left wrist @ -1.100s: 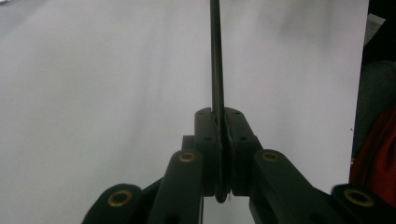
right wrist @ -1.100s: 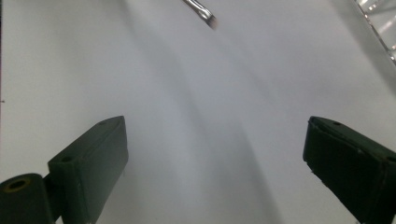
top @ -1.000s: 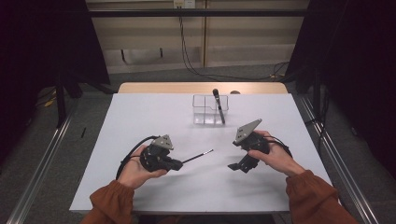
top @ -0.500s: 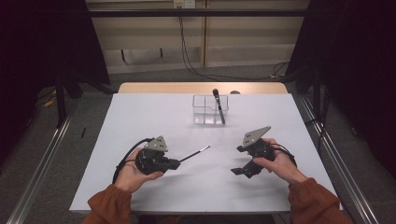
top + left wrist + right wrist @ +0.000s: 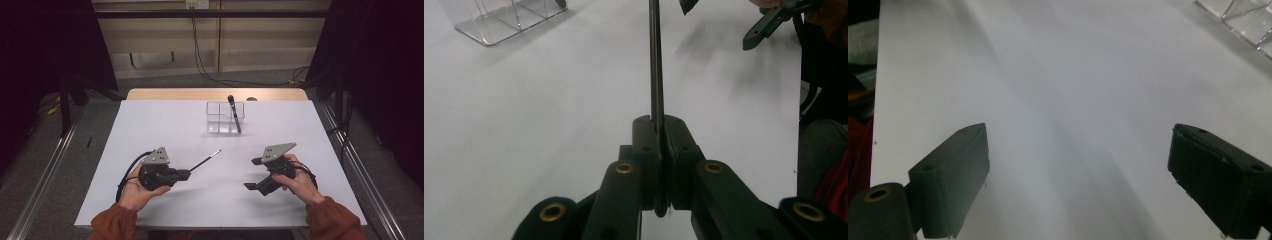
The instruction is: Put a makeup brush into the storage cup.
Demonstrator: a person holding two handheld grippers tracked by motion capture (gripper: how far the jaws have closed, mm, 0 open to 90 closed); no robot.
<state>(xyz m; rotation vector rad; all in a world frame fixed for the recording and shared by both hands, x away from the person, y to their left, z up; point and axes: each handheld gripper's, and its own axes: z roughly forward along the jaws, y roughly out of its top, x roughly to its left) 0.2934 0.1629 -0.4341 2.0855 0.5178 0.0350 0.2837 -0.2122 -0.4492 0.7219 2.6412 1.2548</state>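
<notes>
High view looks down on the white table (image 5: 165, 130); both gripper views skim it close, sharing the clear organizer (image 5: 499, 22).

My left gripper (image 5: 184, 174): black body, grey plate on top, brass-coloured rivets on its arms.
My right gripper (image 5: 256, 173): black, with a grey plate; dark grey pads.
Thin rod (image 5: 205, 161) in my left jaws: black, pale at the far tip.
Table (image 5: 165, 125): plain white, no pattern; light wood strip along the far edge.
Divided box (image 5: 218, 116): clear, colourless.
Pen (image 5: 233, 113) in the box: black.
My sleeves (image 5: 112, 226): rust orange.
Floor (image 5: 100, 112): grey.
</notes>
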